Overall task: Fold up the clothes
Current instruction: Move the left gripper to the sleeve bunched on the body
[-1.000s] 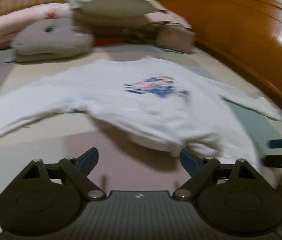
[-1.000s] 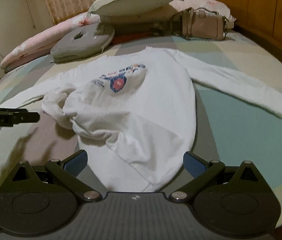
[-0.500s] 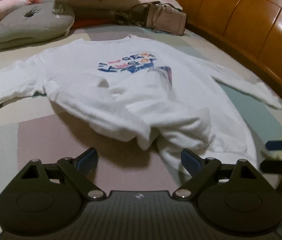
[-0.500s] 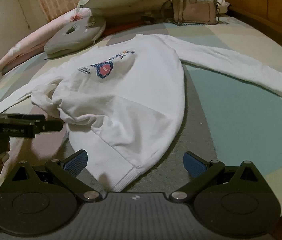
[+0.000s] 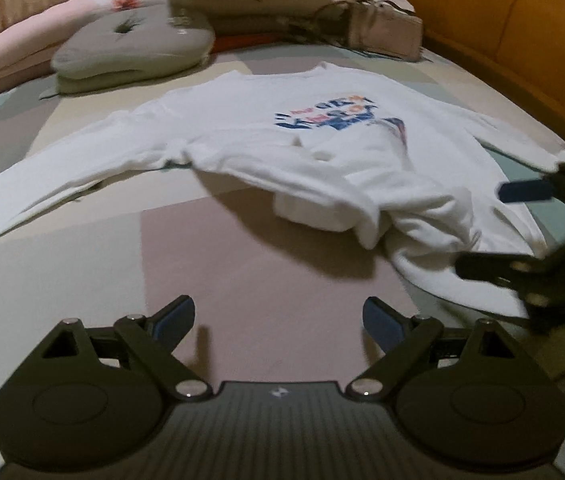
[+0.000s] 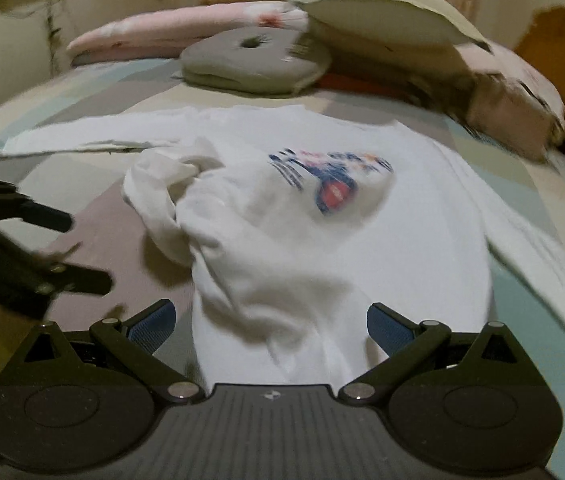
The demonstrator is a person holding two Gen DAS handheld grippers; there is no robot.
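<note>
Sweatshirt (image 6: pixel 322 248) is lying face-up on the bed (image 5: pixel 242 280), sleeves spread, hem bunched toward the print: not folded. Left gripper (image 5: pixel 278 318) and right gripper (image 6: pixel 270 324) are hovering with jaws apart, holding nothing.

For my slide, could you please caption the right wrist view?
Open right gripper over the rumpled hem of a white sweatshirt on a bed.

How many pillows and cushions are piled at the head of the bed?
3 that I can make out: a grey round cushion with a dimple, a long pink floral pillow behind it, and a pale green pillow stacked to its right. More may lie hidden underneath.
</note>
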